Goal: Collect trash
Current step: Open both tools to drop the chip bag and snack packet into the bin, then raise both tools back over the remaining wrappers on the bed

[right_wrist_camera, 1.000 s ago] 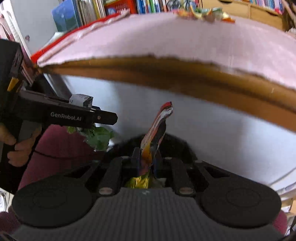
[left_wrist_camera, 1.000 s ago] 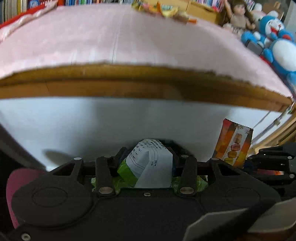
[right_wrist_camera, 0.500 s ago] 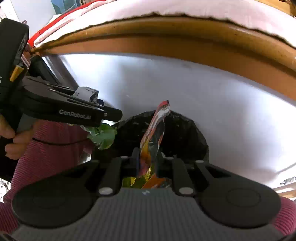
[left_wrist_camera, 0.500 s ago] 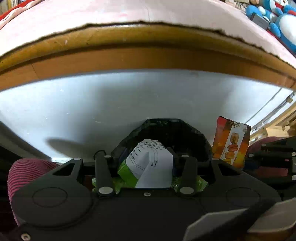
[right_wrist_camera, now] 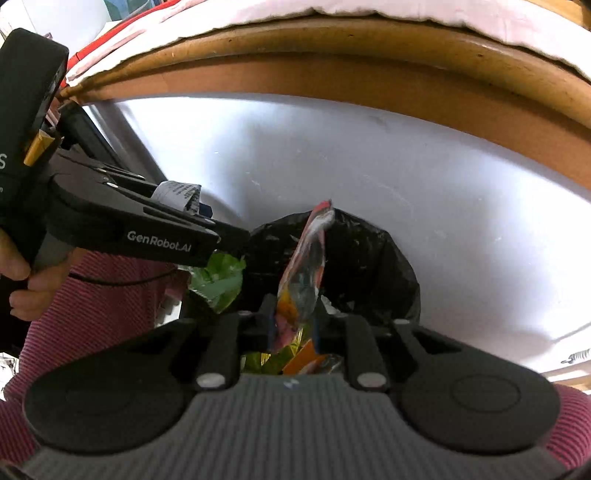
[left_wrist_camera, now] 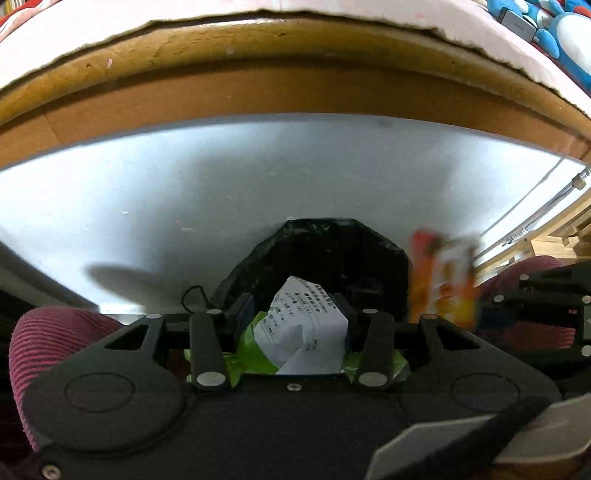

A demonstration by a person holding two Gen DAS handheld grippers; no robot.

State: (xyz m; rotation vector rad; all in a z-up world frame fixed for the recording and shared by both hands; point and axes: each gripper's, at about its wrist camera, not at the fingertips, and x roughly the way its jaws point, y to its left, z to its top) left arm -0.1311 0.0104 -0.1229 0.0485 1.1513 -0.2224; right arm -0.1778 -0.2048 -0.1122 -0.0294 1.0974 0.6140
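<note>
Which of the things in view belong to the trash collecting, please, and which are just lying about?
Part of the job:
- left gripper, shut on the receipt and green wrapper
- right gripper, shut on the orange wrapper
- black bin bag

Just lying about:
- table edge
- pink cloth
- blue plush toy

Both grippers lowered from tabletop level to below table edge. Pink cover, books, toys mostly gone from view. Black bin bag, hardly seen before, now large ahead of both. Orange wrapper blurred in left view, tilted over bag mouth.
</note>
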